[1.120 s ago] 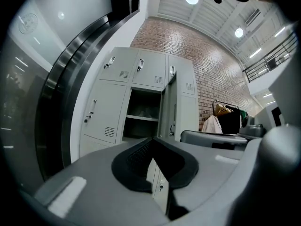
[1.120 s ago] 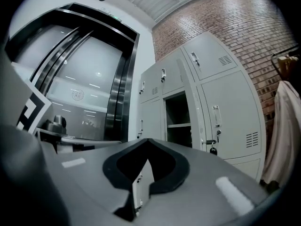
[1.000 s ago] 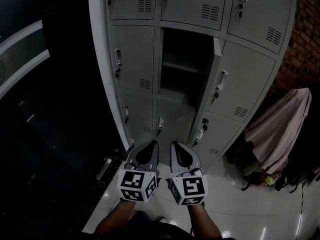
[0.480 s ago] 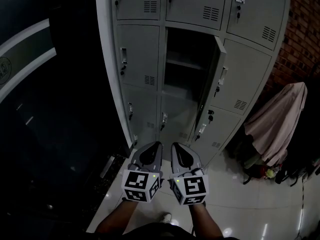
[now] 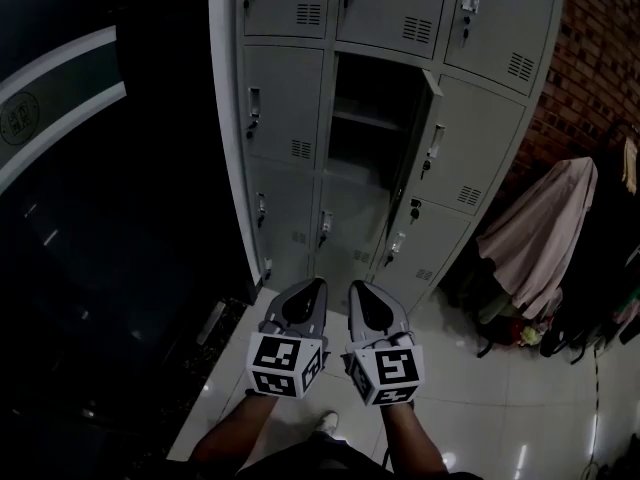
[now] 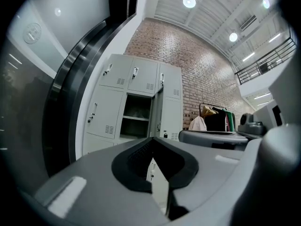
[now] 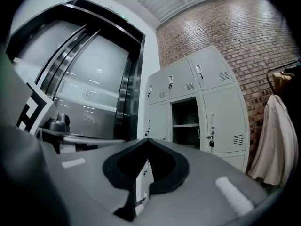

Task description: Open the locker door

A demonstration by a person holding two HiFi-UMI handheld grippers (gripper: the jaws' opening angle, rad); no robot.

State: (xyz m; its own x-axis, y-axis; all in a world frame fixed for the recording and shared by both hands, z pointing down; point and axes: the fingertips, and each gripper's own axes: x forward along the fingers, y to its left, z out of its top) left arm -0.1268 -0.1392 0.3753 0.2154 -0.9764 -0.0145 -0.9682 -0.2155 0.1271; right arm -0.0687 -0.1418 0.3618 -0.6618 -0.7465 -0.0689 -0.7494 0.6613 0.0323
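A: Grey metal lockers (image 5: pixel 285 118) are seen ahead. Where's the locker door (image 5: pixel 416 158)?

B: Mid row, mid column. It's already swung out to the R side and is seen edge-on. The dark box behind it is shown, w/ a shelf (image 5: pixel 362 120) inside. So the job looks done, prob.

A: And the grippers?

B: Both are held low over the shiny floor (image 5: pixel 470 398), well apart from the lockers. The left gripper (image 5: pixel 312 290) has its fingers pressed together, w/ nothing pinched. Same for the right gripper (image 5: pixel 360 292): squeezed tight, nothing in it. They're held side by side, near each other.

A: What should be done now, to do it well?

B: Not much is needed. The door should be left alone, so it isn't bumped back shut. The grippers should be held low & quiet, away from the pink cloth (image 5: pixel 535 243) hung at the R. If the door had to be opened wider, its free edge should be hooked & pulled slowly. The handles of the shut doors next to it shouldn't be touched.
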